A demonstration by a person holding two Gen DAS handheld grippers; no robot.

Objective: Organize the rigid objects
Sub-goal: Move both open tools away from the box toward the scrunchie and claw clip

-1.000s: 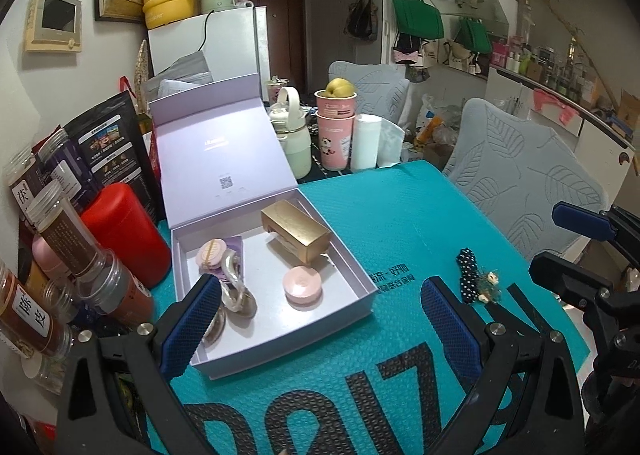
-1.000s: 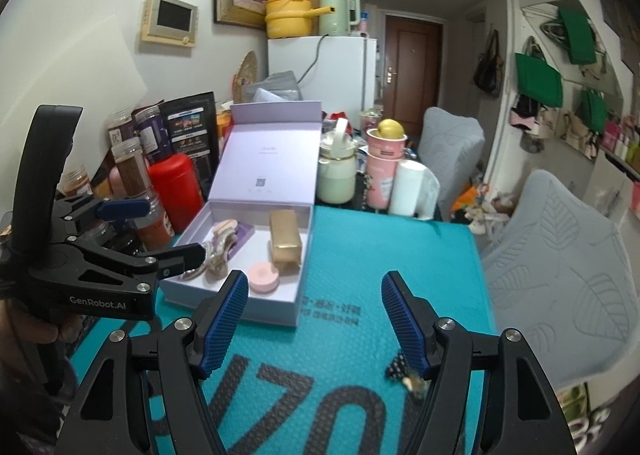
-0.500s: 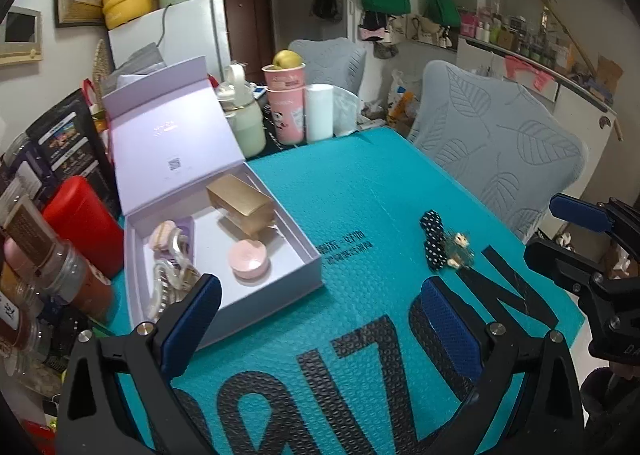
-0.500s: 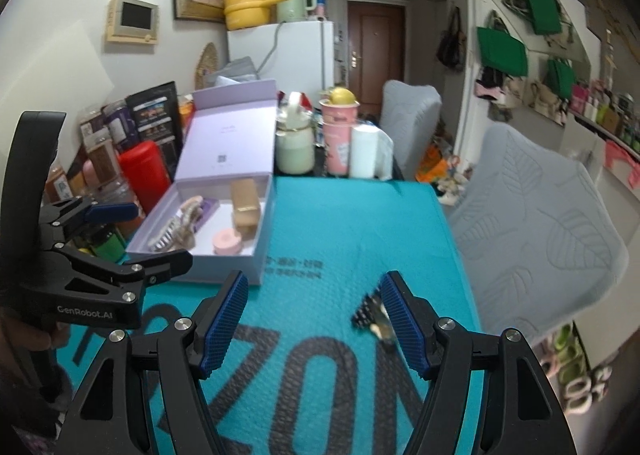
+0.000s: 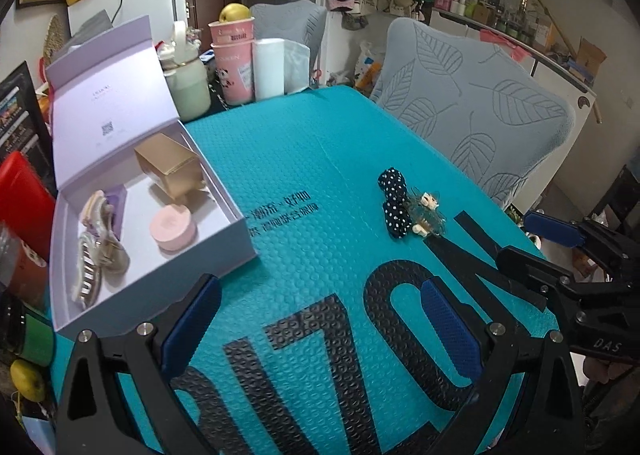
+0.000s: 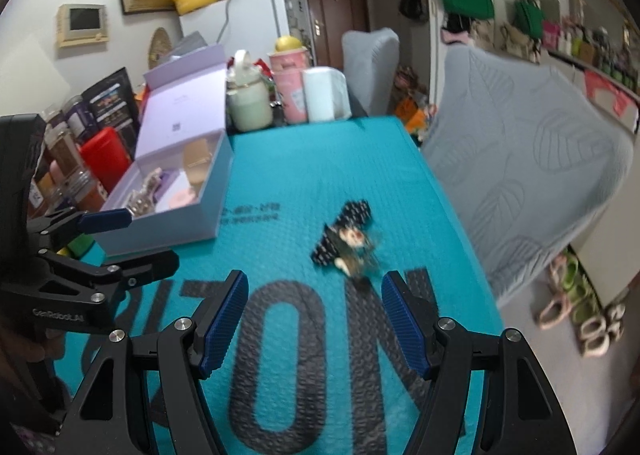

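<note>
Polka-dot hair bow (image 5: 394, 207) lay alone on the teal bubble mailer (image 5: 328, 159) covering the worktop, well apart from the open lilac gift box (image 5: 236, 231), with a small trinket (image 5: 427, 211) touching its side. It was the only loose piece outside the box, so it was probably the next item to be stored.

The right hand-held gripper (image 6: 314, 319) hovered just short of the bow with its blue pads spread wide and nothing between them, lined up roughly on it, which suggested an approach for a pick. The right wrist view was blurred there, so the trinket's exact form could not be told.

The left hand-held gripper (image 5: 320, 327) also stood open and empty, low over the mailer near the box's front corner, perhaps placed to steady the box.

Inside the box sat a gold carton (image 5: 168, 167), a round pink compact (image 5: 173, 227) and pale claw clips (image 5: 96, 251), grouped toward the rear and left, leaving bare floor near the front for the bow.
</note>
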